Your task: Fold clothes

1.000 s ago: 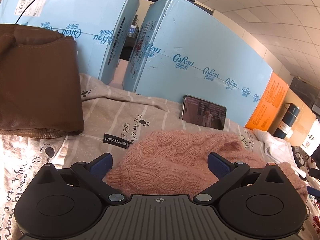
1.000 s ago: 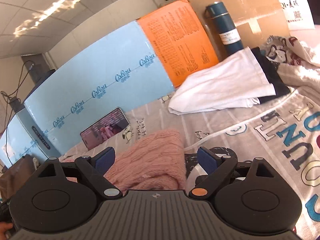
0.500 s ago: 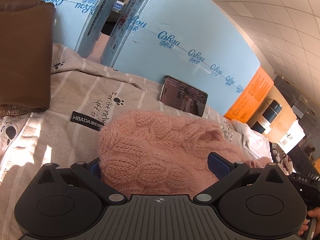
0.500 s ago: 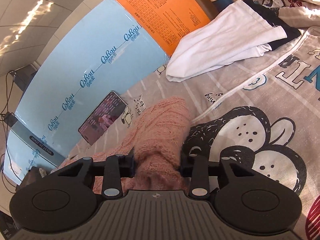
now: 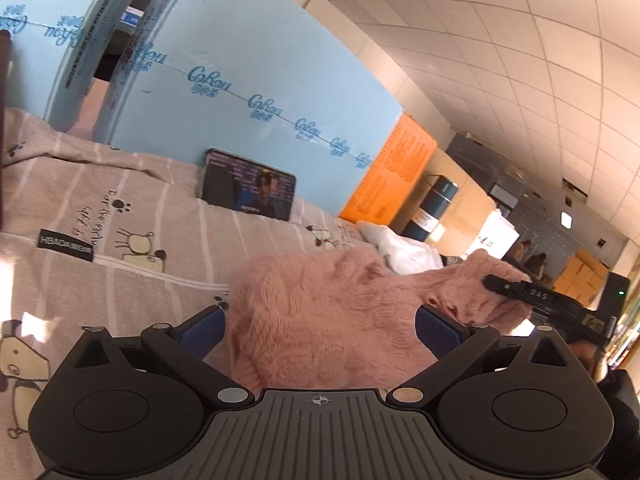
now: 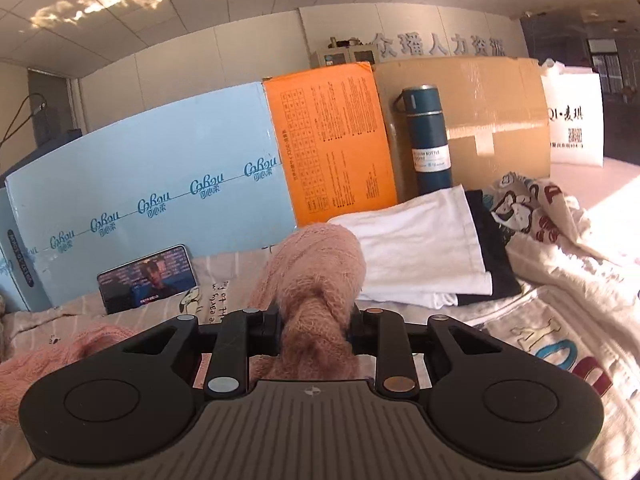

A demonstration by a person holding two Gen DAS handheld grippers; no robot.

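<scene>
A pink cable-knit sweater (image 5: 340, 312) lies bunched on the printed grey bedsheet (image 5: 120, 220). My left gripper (image 5: 320, 328) is open, and the sweater's near end sits between its spread blue pads without being pinched. My right gripper (image 6: 316, 328) is shut on the pink sweater (image 6: 316, 276), whose other end is lifted off the sheet and bulges above the jaws. In the left wrist view the right gripper (image 5: 532, 292) shows at the right, holding the raised end of the knit.
Blue foam boards (image 5: 256, 96) and an orange board (image 6: 332, 140) wall the back. A phone (image 5: 248, 196) leans on them, screen lit. A dark blue flask (image 6: 426, 140), a cardboard box (image 6: 492, 112), and folded white (image 6: 420, 248) and black clothes (image 6: 496, 264) lie at the right.
My right gripper shut on the sweater's end and has raised it off the sheet. My left gripper swung right along the bed and stays open around the other end.
</scene>
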